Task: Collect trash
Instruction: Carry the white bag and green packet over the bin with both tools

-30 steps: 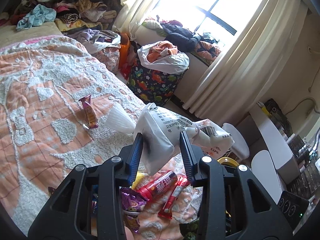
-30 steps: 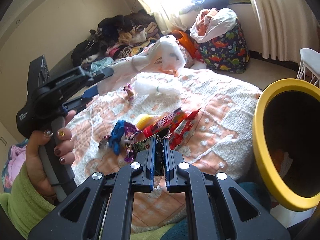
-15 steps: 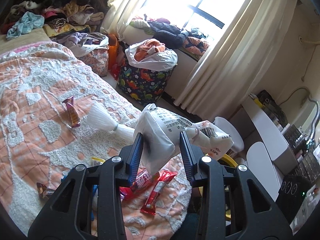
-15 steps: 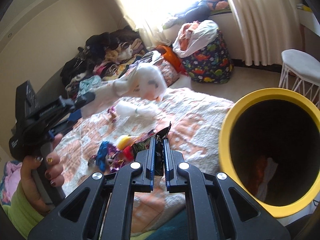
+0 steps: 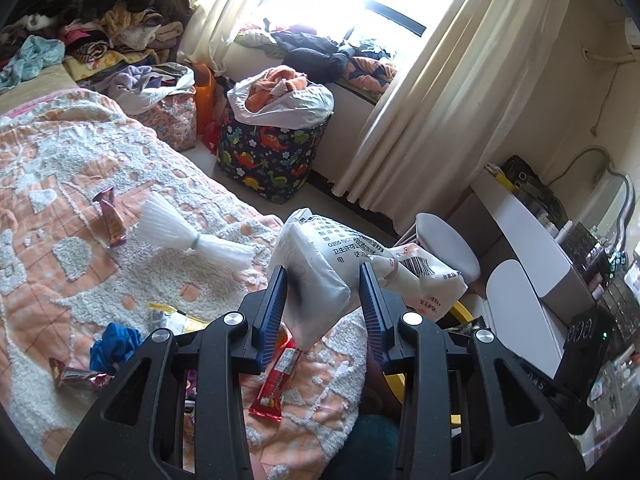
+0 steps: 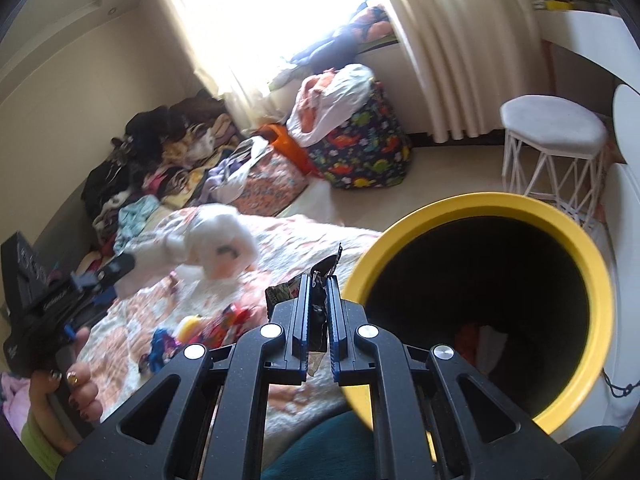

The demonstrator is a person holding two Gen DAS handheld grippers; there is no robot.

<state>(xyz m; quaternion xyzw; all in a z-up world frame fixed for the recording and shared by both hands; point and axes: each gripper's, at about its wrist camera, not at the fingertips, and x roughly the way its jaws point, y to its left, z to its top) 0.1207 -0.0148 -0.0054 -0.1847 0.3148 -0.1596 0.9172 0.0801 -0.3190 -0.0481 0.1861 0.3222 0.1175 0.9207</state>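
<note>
My left gripper (image 5: 322,290) is shut on a crumpled white plastic package (image 5: 332,268) with black print and a barcode, held above the bed's edge. In the right wrist view the same package (image 6: 216,246) hangs blurred over the bed, with the left gripper (image 6: 120,266) shut on it. My right gripper (image 6: 319,286) is shut on a thin dark wrapper (image 6: 326,266), just left of the rim of a yellow bin (image 6: 456,206). The bin is dark inside, with some trash at its bottom. Several wrappers lie on the orange bedspread (image 5: 60,208): a red one (image 5: 276,380), a blue one (image 5: 114,340) and a brown one (image 5: 110,216).
A tied white plastic bundle (image 5: 188,234) lies on the bed. A dinosaur-print bag (image 5: 272,160) stuffed with clothes stands by the curtained window. A white stool (image 6: 554,128) and a white desk (image 5: 532,240) stand on the right. Clothes are piled at the bed's far end.
Both grippers have swung right, away from the wrappers on the bed. The yellow bin has grown larger in the right wrist view and now sits beside the right fingers. Both grips are unchanged.
</note>
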